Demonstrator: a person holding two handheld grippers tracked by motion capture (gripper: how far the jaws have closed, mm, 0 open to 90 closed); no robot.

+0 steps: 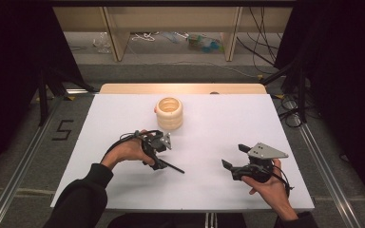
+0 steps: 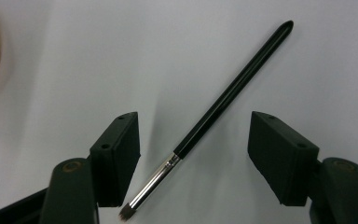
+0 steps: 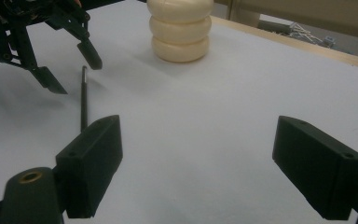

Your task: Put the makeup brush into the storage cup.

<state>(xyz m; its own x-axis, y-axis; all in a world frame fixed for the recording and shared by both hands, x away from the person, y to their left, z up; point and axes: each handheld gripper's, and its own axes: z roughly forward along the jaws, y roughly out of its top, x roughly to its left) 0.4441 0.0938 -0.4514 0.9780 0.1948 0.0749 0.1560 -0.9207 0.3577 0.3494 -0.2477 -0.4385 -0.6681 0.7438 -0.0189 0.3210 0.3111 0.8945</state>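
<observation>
A thin brush (image 2: 228,93) with a black handle, silver ferrule and dark bristles lies flat on the white table (image 1: 209,118). My left gripper (image 2: 193,135) hangs over it, open, with one jaw on each side of the ferrule end and nothing held. In the high view the left gripper (image 1: 156,156) points down at the brush (image 1: 172,166) left of centre. My right gripper (image 1: 233,156) is held low at the front right, open and empty (image 3: 205,154). From there the brush (image 3: 83,98) and the left gripper (image 3: 60,60) show farther off.
A cream ribbed holder (image 1: 169,113) stands upright behind the left gripper, near the table's middle back; it also rises at the top of the right gripper view as the cream holder (image 3: 181,28). Bare white surface lies between the two grippers.
</observation>
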